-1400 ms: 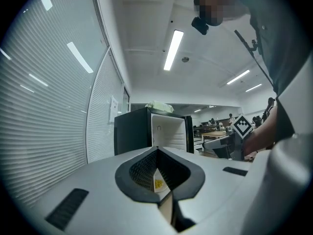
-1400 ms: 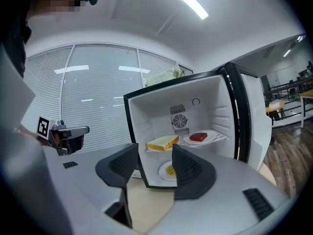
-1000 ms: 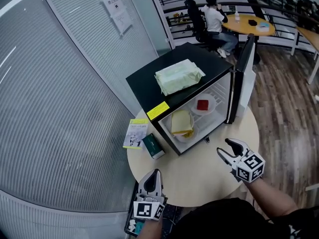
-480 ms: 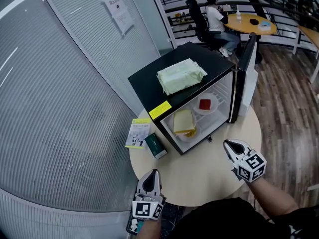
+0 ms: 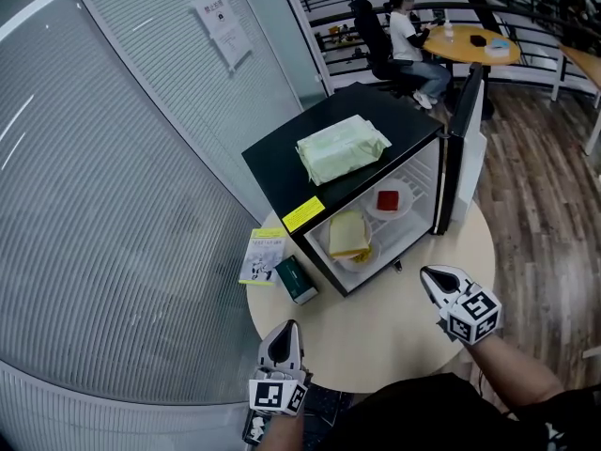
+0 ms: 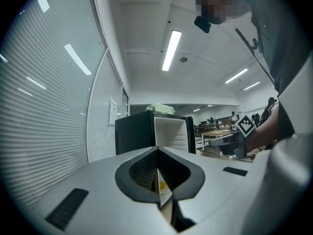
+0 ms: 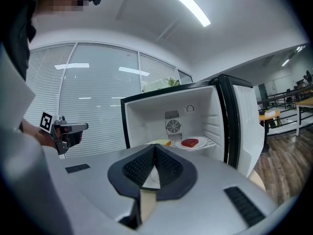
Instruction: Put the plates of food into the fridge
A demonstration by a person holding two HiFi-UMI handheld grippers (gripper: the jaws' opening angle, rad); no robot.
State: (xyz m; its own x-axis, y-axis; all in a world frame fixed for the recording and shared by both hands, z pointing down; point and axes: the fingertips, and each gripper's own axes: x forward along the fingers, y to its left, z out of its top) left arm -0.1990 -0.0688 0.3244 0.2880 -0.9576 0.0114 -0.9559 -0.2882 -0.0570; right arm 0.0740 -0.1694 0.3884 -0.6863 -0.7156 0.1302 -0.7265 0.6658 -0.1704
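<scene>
Though the head view looks down on both white plates inside the open black mini fridge (image 5: 282,167), the yellow-food plate (image 5: 353,262) and the red-food plate (image 5: 405,195), only the right gripper view shows the fan (image 7: 173,126) behind them. My right gripper (image 5: 430,276) has just closed its fingers on nothing; my left gripper (image 5: 285,330) has its fingers together, empty. Bare round beige worktop (image 5: 376,332) lies before the fridge, and its door (image 5: 467,148) stands wide.
</scene>
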